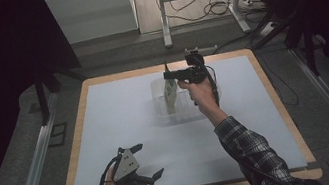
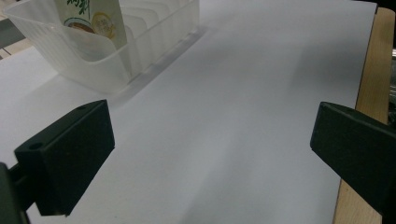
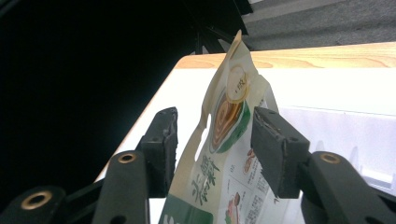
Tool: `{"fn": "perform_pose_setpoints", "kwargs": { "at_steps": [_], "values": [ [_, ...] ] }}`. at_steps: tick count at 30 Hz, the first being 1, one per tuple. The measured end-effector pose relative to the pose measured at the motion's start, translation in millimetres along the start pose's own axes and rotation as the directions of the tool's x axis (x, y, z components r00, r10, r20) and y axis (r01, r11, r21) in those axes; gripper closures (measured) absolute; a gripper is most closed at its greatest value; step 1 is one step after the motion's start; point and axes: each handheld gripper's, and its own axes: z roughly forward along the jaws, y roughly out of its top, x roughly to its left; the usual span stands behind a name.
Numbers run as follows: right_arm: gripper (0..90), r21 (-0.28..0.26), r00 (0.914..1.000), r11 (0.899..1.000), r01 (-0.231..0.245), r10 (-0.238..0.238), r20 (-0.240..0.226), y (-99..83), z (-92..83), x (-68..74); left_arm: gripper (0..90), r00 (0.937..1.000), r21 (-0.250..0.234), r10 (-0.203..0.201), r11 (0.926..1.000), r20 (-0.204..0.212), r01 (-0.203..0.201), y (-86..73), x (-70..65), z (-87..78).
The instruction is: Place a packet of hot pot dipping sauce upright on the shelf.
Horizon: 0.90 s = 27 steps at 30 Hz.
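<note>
A cream and green snack pouch stands upright in a clear plastic slotted rack at the back middle of the white mat. My right gripper is at the pouch's top, held level and pointing left. In the right gripper view the pouch rises between the two jaws, which stand apart from it with a gap on the left side; the right gripper is open. My left gripper rests open near the front left edge with nothing in it. From the left gripper the rack and pouch lie farther off.
The white mat covers a wooden table whose border shows all round. Metal rails run along both sides of the floor. A desk frame with cables stands behind the table.
</note>
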Motion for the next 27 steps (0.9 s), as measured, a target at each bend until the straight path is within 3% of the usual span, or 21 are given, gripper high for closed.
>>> {"fn": "perform_pose_setpoints", "kwargs": {
  "at_steps": [11,17,27],
  "values": [
    [40.5,0.009,0.9975,0.998,0.070,-0.070,-0.005,-0.7,-6.8,6.2,0.0,1.0000,-0.001,-0.002,1.0000,-0.001,0.002,0.0,-0.1,-0.3],
    [36.4,0.022,0.9911,0.991,0.133,-0.133,-0.003,-2.7,-12.1,12.8,0.0,1.0000,0.005,0.003,1.0000,-0.001,-0.003,0.0,-0.2,0.0],
    [31.2,0.038,0.9802,0.980,0.197,-0.198,0.008,-9.1,-18.6,17.8,0.0,1.0000,0.012,0.008,0.9999,0.003,-0.008,-0.2,-0.8,1.0]
  ]
}}
